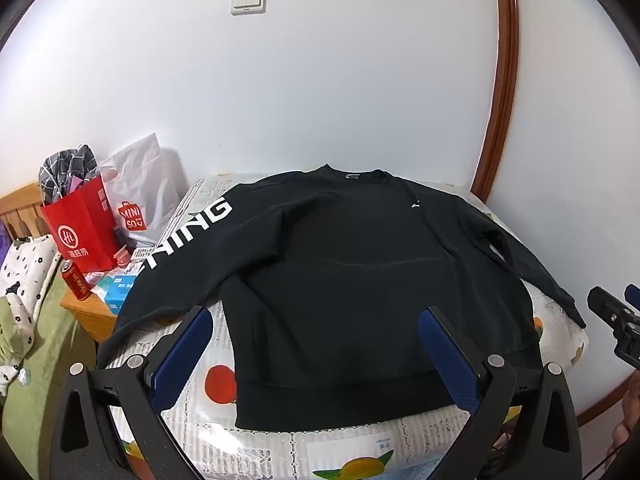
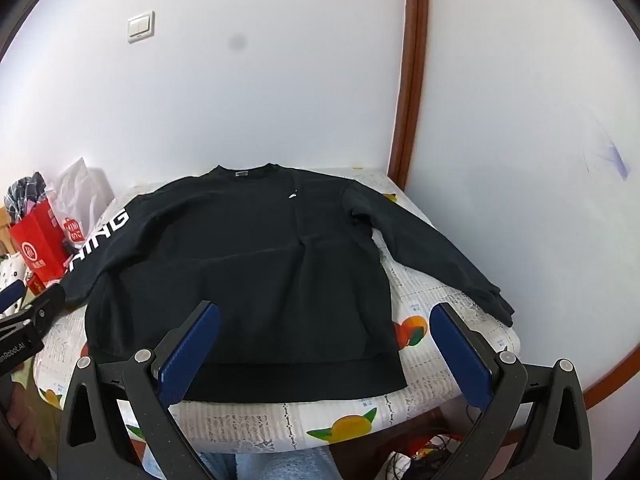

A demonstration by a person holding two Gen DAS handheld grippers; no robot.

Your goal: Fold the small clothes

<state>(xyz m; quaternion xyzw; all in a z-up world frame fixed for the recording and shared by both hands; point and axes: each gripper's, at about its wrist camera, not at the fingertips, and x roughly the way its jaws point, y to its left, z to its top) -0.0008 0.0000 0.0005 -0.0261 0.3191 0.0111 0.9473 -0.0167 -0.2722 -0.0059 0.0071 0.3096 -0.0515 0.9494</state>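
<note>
A black long-sleeved sweatshirt [image 1: 352, 264] lies flat and face up on the table, collar toward the wall, hem toward me. Its left sleeve carries white letters [image 1: 192, 228] and hangs off the table's left side. The other sleeve [image 2: 432, 248] slants down to the right edge. My left gripper [image 1: 316, 320] hovers open above the hem, blue pads wide apart, nothing between them. My right gripper [image 2: 326, 316] is open too, over the sweatshirt's [image 2: 248, 264] lower right corner. Each gripper shows at the edge of the other's view: the right gripper [image 1: 616, 320] and the left gripper [image 2: 28, 320].
The table wears a white cloth with fruit prints [image 1: 216, 380]. On a low wooden stand to the left are a red paper bag [image 1: 80, 232], a white shopping bag [image 1: 140, 196], a red can [image 1: 74, 280] and small boxes. A wall and wooden door frame [image 2: 412, 80] stand behind.
</note>
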